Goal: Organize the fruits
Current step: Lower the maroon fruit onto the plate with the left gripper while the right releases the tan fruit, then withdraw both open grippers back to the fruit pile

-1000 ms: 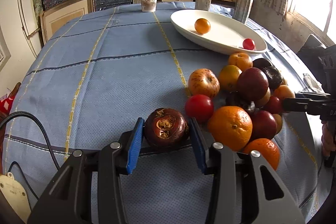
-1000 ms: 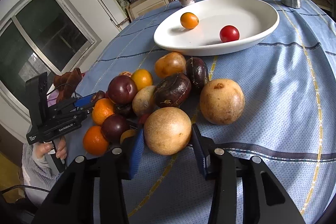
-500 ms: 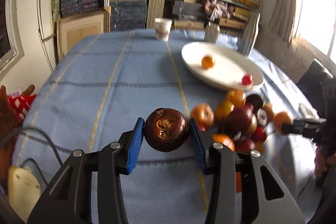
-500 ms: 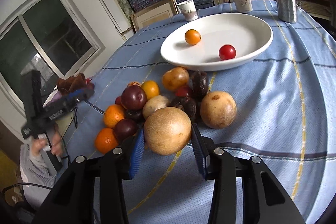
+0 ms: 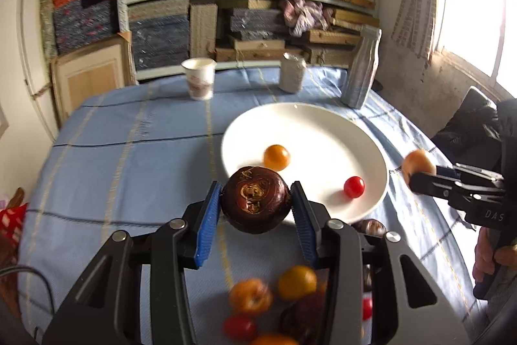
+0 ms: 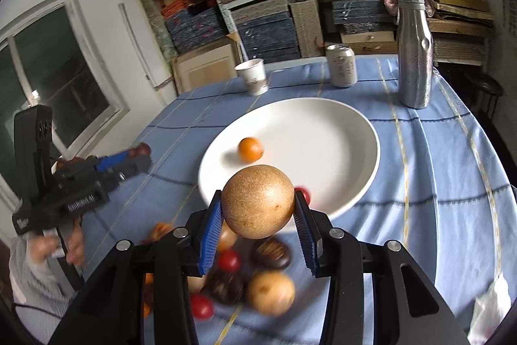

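My left gripper (image 5: 256, 209) is shut on a dark brown-purple fruit (image 5: 255, 199), held in the air at the near rim of the white plate (image 5: 323, 131). My right gripper (image 6: 258, 212) is shut on a round tan fruit (image 6: 258, 202), also lifted, over the plate's (image 6: 339, 131) near edge. On the plate lie a small orange (image 5: 276, 156) (image 6: 250, 148) and a red tomato (image 5: 354, 187) (image 6: 303, 193). The pile of mixed fruits (image 5: 274, 296) (image 6: 245, 274) lies on the cloth below both grippers. Each gripper also shows in the other's view: the right gripper (image 5: 420, 173), the left gripper (image 6: 135, 157).
A paper cup (image 5: 198, 82), a can (image 5: 292, 72) and a steel bottle (image 6: 414, 50) stand at the far edge of the blue tablecloth (image 5: 129, 144). Shelves of stacked boxes rise behind. A person's hands (image 6: 64, 244) hold the grippers.
Both grippers have risen off the table with their fruits and moved toward the plate. The pile now lies below and behind them.
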Motion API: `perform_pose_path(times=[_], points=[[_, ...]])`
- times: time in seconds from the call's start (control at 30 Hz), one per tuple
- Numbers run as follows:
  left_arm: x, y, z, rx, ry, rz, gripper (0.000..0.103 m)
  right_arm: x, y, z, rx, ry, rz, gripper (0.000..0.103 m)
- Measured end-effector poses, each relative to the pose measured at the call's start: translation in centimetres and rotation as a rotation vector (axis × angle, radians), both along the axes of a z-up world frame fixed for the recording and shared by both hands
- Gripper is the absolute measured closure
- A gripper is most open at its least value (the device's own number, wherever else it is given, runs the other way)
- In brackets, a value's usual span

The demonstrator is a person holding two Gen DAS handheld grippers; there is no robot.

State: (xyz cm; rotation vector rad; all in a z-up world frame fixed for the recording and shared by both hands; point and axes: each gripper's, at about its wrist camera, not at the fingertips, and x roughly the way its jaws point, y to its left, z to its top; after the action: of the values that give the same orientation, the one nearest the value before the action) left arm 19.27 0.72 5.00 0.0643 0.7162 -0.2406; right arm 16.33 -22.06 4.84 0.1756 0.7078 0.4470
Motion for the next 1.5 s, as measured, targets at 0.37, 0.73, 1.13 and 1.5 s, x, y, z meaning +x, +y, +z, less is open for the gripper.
perform_pose_path(times=[0.37,0.73,1.13,1.5], points=[[6.7,-2.6,-5.5,-0.076,0.152,-0.055,0.06,5.8,0.3,-3.8,-0.097,0.043,-0.087,0.06],[7.0,-2.4,-5.3,-0.1,0.165,-0.064,0.035,7.1,-0.2,-4.8,-0.073,0.073,-0.098,0.057],[0.3,1.1,-1.2,-0.073,0.034,-0.002,0.027,-1.3,-2.0,0.0,-0.003,-0.114,-0.128,0.045],[-9.7,5.4,-3.4,-0.027,0.004,0.097,0.017,-8.5,-1.4,-2.3,0.062,-0.119,-0.09,0.028]])
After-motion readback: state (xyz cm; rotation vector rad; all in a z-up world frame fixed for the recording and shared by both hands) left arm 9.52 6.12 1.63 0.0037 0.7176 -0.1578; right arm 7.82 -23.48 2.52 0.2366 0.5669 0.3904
